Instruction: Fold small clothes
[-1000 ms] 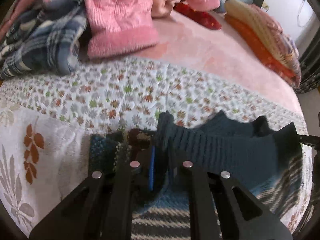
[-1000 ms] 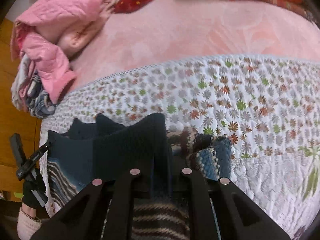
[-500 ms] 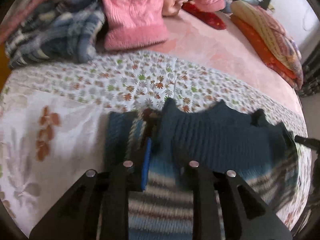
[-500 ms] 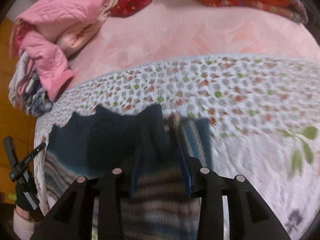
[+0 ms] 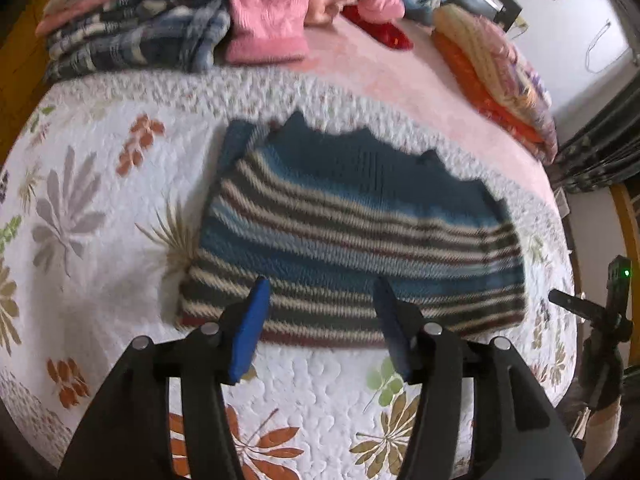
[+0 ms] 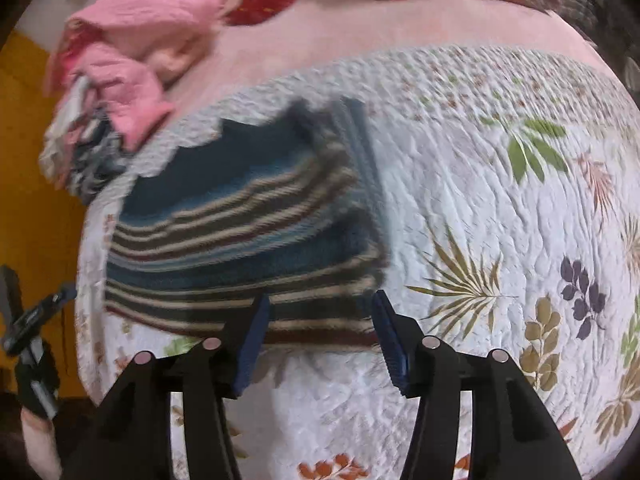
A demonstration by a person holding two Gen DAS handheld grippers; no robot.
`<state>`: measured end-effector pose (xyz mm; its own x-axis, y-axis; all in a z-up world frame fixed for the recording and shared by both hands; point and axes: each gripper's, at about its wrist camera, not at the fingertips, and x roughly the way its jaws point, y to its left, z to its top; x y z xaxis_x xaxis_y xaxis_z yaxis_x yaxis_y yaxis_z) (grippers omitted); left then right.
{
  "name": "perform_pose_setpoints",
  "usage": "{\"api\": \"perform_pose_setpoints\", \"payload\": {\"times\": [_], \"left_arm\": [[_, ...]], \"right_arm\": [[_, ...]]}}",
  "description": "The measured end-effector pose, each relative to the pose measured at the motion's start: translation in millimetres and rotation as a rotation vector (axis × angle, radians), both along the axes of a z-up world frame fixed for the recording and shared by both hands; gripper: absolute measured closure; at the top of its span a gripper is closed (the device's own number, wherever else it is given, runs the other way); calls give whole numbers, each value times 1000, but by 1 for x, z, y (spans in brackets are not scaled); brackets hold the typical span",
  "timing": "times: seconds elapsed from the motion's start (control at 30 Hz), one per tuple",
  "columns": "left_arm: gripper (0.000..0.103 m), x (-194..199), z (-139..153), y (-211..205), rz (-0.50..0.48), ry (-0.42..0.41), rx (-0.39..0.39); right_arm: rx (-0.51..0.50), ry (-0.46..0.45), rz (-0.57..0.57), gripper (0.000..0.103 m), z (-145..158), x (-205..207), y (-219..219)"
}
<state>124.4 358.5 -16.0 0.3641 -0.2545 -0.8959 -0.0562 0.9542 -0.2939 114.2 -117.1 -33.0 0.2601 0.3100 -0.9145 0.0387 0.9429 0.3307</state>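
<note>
A small knitted sweater [image 5: 352, 232], dark blue with cream, brown and light-blue stripes, lies flat and folded on the white floral quilt [image 5: 100, 208]. My left gripper [image 5: 322, 304] hovers open over its near hem, blue pads apart, nothing between them. In the right wrist view the same sweater [image 6: 240, 232] lies left of centre, and my right gripper [image 6: 320, 316] stands open just above its near right corner, holding nothing. The other gripper shows at the edge of each view [image 5: 592, 312] [image 6: 28, 320].
A heap of pink and blue plaid clothes [image 5: 160, 24] sits at the far left of the bed. Folded orange and patterned blankets [image 5: 492, 80] lie at the far right, on the pink bedspread [image 5: 380, 76]. The quilt's near edge drops off below the grippers.
Both grippers were shut on the sweater's dark blue upper edge. They laid it down, opened and pulled back toward the near hem; the sweater now lies flat.
</note>
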Motion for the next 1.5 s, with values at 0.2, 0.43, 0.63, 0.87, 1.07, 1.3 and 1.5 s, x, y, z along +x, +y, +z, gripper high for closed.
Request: {"api": "perform_pose_setpoints", "payload": {"times": [0.2,0.43,0.63,0.87,1.07,1.3,1.5], "left_arm": [[49,21,-54,-17,-79,73,120],[50,24,-87,-10,-102,146,168],[50,24,-90,-11,-113,138,186],[47,31,-68,-3,-66,41,57],[41,36,-77,4,-40,39,51],[34,39,-90,-8,-47,65,72],[33,38,-93,-10,-57,68,76]], "right_arm": [[17,121,-6,61,-54,8,-3],[-92,205,26,91,-68,7,1],[-100,243,31,90,-77,10,3],[55,76,-30,49,-31,27,-16],[139,90,-66,38,-48,46,-29],[194,142,-122,34,-79,49,-38],[209,143,-115,31,-95,56,-30]]}}
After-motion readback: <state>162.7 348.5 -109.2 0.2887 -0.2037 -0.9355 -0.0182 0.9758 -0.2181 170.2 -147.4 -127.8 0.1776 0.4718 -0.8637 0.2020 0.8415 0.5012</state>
